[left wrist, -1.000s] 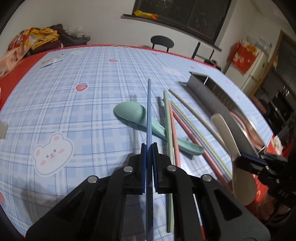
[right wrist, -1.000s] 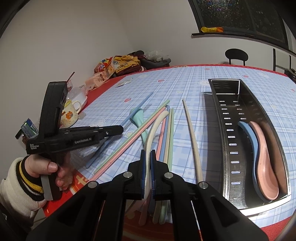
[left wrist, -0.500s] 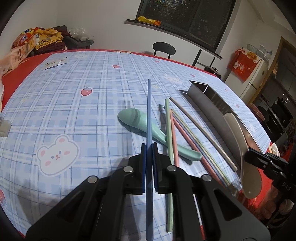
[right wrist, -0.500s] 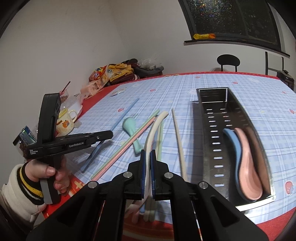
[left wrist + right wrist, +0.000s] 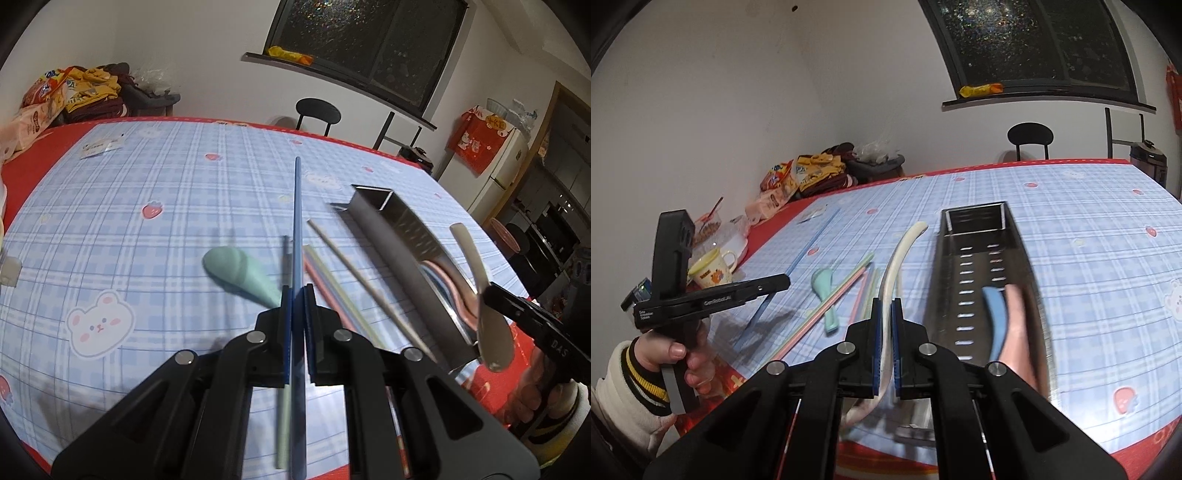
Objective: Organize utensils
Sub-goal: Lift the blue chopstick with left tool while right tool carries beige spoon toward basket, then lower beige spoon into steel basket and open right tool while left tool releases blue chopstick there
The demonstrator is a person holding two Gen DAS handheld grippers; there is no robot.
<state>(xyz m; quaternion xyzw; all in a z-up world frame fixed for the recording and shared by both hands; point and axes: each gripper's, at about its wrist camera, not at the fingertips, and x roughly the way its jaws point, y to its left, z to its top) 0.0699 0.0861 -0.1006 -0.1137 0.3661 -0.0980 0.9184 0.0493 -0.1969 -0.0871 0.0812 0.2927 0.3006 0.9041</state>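
While two spoons [image 5: 1008, 325] lie in the tray [image 5: 964, 236], left claw [image 5: 297, 295] pinches a blue chopstick [image 5: 296, 206], right claw [image 5: 885, 314] a cream spoon [image 5: 901, 251]; several utensils remain on the bench [image 5: 147, 258].

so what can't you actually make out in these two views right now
- Right wrist view: bowl of the cream spoon, hidden behind the right tongs.
- Right wrist view: spoons in the metal tray, smeared by motion blur.
- Left wrist view: tray interior, hidden by its near wall; green spoon handle, behind the left tongs.
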